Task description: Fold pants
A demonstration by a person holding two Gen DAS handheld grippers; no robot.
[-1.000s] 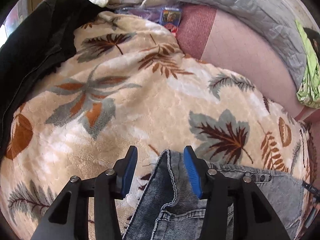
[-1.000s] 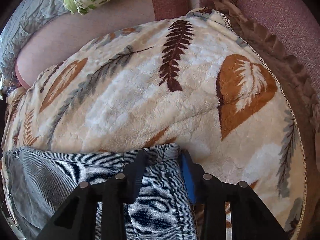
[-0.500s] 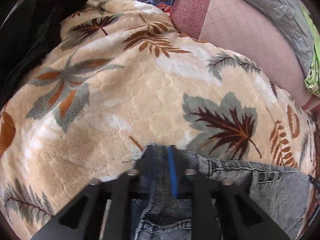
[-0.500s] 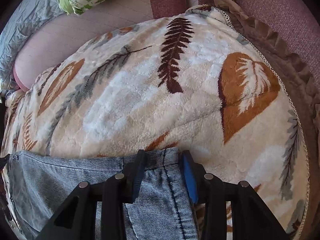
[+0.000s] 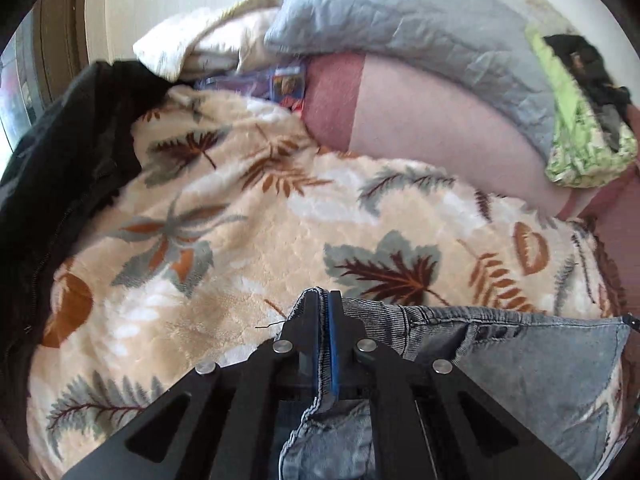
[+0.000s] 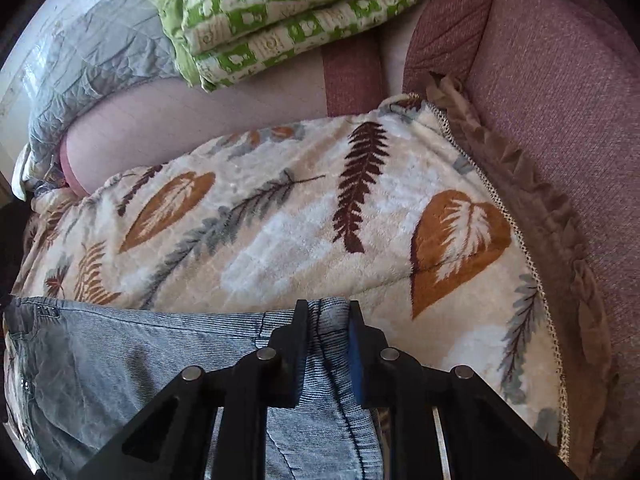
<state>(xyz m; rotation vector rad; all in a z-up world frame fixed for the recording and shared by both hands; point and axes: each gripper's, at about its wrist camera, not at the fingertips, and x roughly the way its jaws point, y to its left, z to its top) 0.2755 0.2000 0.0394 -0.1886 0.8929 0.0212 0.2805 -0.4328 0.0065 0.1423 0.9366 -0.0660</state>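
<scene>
Grey-blue denim pants [image 5: 540, 360] lie on a cream leaf-print blanket [image 5: 240, 240]. My left gripper [image 5: 325, 300] is shut on the edge of the pants' waistband, with the denim pinched between its fingers. In the right wrist view the pants [image 6: 140, 360] spread to the left, and my right gripper [image 6: 328, 308] has its fingers on either side of the other waistband corner, close against the denim with a band of cloth between them. The blanket [image 6: 280, 220] fills the middle of that view.
A black jacket [image 5: 52, 160] lies at the blanket's left. A grey quilted pillow [image 5: 400, 20] and a green patterned quilt [image 6: 280, 12] lie at the back. A pink sofa arm [image 6: 560, 120] rises on the right.
My left gripper has closed on the waistband edge and has lifted and tilted back, showing more of the far pillows. My right gripper has narrowed around its corner.
</scene>
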